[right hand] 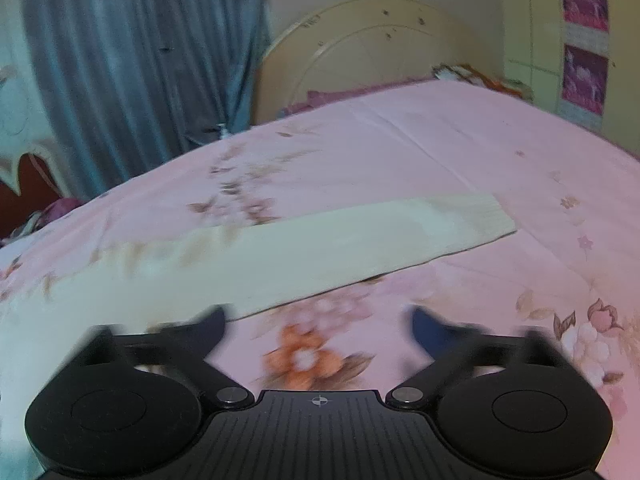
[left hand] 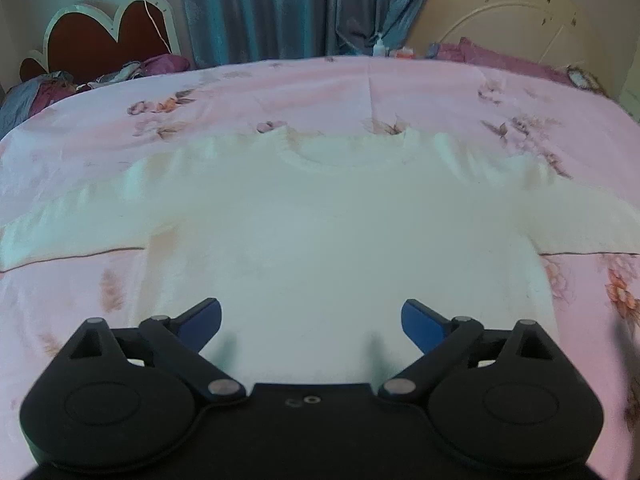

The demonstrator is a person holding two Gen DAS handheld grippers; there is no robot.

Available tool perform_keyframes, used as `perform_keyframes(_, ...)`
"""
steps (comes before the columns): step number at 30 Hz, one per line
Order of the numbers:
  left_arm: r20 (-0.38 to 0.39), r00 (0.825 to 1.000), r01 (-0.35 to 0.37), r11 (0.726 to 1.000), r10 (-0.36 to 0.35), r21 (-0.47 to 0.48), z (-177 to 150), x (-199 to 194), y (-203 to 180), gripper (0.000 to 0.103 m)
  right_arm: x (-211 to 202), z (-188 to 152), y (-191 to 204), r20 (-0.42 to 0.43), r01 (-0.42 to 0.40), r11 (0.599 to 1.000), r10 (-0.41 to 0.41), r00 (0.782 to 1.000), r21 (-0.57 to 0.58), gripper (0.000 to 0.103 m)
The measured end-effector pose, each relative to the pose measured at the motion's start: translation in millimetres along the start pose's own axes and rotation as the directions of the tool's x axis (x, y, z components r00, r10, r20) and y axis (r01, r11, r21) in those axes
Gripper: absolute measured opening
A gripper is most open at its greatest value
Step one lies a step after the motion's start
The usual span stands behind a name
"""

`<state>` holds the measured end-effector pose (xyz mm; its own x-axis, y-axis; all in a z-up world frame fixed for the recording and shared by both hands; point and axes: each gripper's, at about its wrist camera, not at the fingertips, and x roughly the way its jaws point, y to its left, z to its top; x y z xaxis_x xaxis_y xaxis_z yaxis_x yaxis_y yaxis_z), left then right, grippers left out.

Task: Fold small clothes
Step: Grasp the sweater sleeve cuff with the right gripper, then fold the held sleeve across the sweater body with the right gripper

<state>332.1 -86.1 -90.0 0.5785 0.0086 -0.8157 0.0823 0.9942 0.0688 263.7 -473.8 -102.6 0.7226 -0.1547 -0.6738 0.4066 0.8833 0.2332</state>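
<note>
A white sweater (left hand: 320, 216) lies flat on the pink bedspread (left hand: 120, 120), sleeves out. The left gripper (left hand: 311, 316) hovers spread over its hem; the right gripper (right hand: 318, 328), spread, hovers beside one sleeve (right hand: 360, 236).

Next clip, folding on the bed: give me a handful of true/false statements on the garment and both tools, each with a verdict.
1. The white sweater lies flat with both sleeves spread out. True.
2. The left tool is clamped on the hem. False: it is open, holding nothing.
3. The right tool is open, over the pink floral bedspread. True.
4. The sweater is already folded in half. False: it is fully spread.
</note>
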Motion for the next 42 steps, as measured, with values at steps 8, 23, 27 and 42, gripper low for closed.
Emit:
perform_keyframes(8,-0.013,1.0,-0.02,1.0,0.02,0.023,18,37,-29,0.089,50,23,-73,-0.046,0.083,0.984,-0.076,0.996,0.156,0.061)
perform_keyframes(23,-0.053,0.998,-0.021,0.999,0.023,0.04,39,68,-30,0.064,92,56,-109,0.02,0.096,0.959,-0.105,0.994,0.267,0.006)
perform_keyframes(27,-0.048,0.999,0.01,1.0,-0.01,0.018,42,65,-20,0.057,77,63,-84,0.081,0.03,0.977,-0.048,0.996,0.21,0.006)
perform_keyframes(42,0.012,1.0,-0.027,0.996,0.028,-0.084,36,34,93,0.057,25,10,195,0.029,-0.392,0.911,0.398,0.917,-0.131,0.006)
